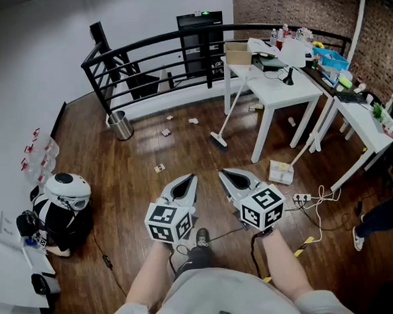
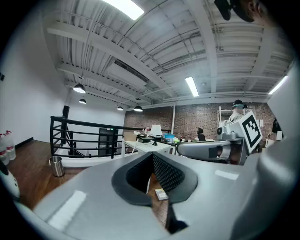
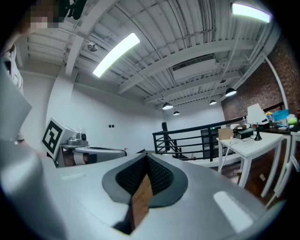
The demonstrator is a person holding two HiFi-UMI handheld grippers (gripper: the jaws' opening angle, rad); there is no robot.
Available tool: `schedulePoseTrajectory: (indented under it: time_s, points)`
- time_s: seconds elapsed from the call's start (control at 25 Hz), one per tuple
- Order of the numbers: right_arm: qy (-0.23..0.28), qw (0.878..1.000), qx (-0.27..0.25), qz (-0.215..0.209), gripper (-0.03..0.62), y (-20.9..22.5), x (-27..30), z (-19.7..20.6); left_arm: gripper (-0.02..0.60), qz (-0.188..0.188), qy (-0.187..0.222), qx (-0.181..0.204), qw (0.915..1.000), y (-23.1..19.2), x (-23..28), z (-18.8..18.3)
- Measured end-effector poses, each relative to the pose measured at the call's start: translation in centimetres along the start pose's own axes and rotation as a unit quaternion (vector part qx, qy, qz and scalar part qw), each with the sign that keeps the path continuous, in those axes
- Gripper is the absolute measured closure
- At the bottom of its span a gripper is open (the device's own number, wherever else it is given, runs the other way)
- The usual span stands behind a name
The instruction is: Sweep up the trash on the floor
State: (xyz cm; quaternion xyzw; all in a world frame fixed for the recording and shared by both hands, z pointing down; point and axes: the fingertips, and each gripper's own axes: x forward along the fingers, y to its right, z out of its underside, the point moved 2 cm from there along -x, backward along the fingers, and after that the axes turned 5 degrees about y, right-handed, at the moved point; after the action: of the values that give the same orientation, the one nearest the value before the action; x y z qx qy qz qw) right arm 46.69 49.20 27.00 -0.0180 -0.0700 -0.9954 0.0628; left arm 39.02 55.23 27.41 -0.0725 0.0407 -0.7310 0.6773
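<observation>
Fetching the broom: this is judged the step in hand, as nothing is held; the broom (image 1: 218, 141) is leant against the white surface (image 1: 291, 90), well ahead of both claws.
Left claw (image 1: 191, 178): pressed fully together, with nothing between the pads, and held about level.
Right claw (image 1: 223, 174): likewise closed and empty, just beside the left.
Grip: the handle is best taken low by one claw and higher by the other, so that the head can be drawn flat over the boards.
Trash: small scraps are scattered on the dark wooden floor, one nearest (image 1: 160, 168) and others further off (image 1: 165, 132) (image 1: 193, 120), near the broom head.
Look: pale, flat, light bits, perhaps paper or card; short strokes are advised so that none is flicked away.
Bin (image 1: 120, 126): a metal one is stood by the railing, left of the scraps.
Hazard: the cables (image 1: 318, 200) on the floor at the right are best avoided.
</observation>
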Motion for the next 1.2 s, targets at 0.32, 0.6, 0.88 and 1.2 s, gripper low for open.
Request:
schedulePoseTrajectory:
  time_s: [0.32, 0.6, 0.88, 1.2]
  points:
    - [0.006, 1.0, 0.005, 0.018, 0.594, 6.1, 7.7, 0.2, 0.574, 0.014, 0.004, -0.005, 0.9999, -6.9, 7.1, -0.8]
    - [-0.011, 0.999, 0.0, 0.038, 0.594, 12.9, 16.9, 0.2, 0.574, 0.028, -0.003, -0.003, 0.9996, -15.7, 15.6, -1.3]
    - [-0.04, 0.997, -0.001, 0.071, 0.594, 18.5, 23.6, -0.2, 0.575, 0.059, -0.023, -0.016, 0.9979, -22.2, 22.2, -1.5]
    - [-0.06, 0.995, -0.003, 0.081, 0.594, 25.0, 29.0, -0.6, 0.574, 0.076, -0.04, -0.03, 0.9959, -26.2, 30.2, -1.1]
